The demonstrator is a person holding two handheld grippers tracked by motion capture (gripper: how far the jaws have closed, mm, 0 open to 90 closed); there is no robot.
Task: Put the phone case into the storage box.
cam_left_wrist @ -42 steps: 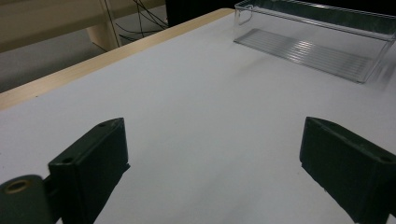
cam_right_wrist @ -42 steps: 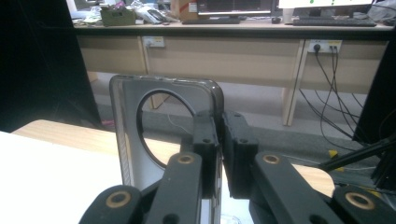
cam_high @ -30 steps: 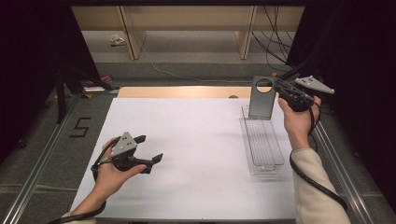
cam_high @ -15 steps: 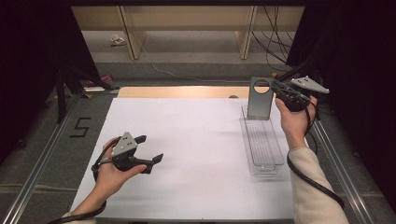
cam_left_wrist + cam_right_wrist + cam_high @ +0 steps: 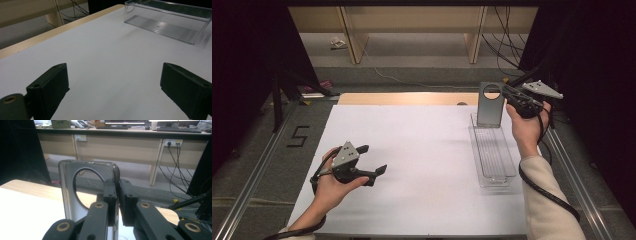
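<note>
Left gripper nearest, low over white table sheet, front-left: jaws wide apart, nothing between them, well apart from everything else.

Mid-right: clear ribbed plastic tray, lengthwise away from the person, empty along visible length. Thin walls, light, likely to slide on the sheet if bumped.

Far end of tray: smoky translucent phone case, upright, round camera cutout at top. Can't tell whether the bottom edge rests in the tray or hangs just above it.

Right gripper clamped on the case's right side wall, near the top beside the cutout; in the right gripper view the pads pinch that rim edge-on.

Handling, as judged:
- very light, no load issue
- flexible shell, probably bends or twists under a one-edge pinch; slow moves advised
- smooth plastic, small contact patch, may pivot in the pinch
- better hold: solid rim below the cutout, not the thin bridge around it

Room: open sheet to the left, plenty of space. Right side tight: metal rail just beside the tray. Beyond the case, wooden table edge, then drop to floor.
</note>
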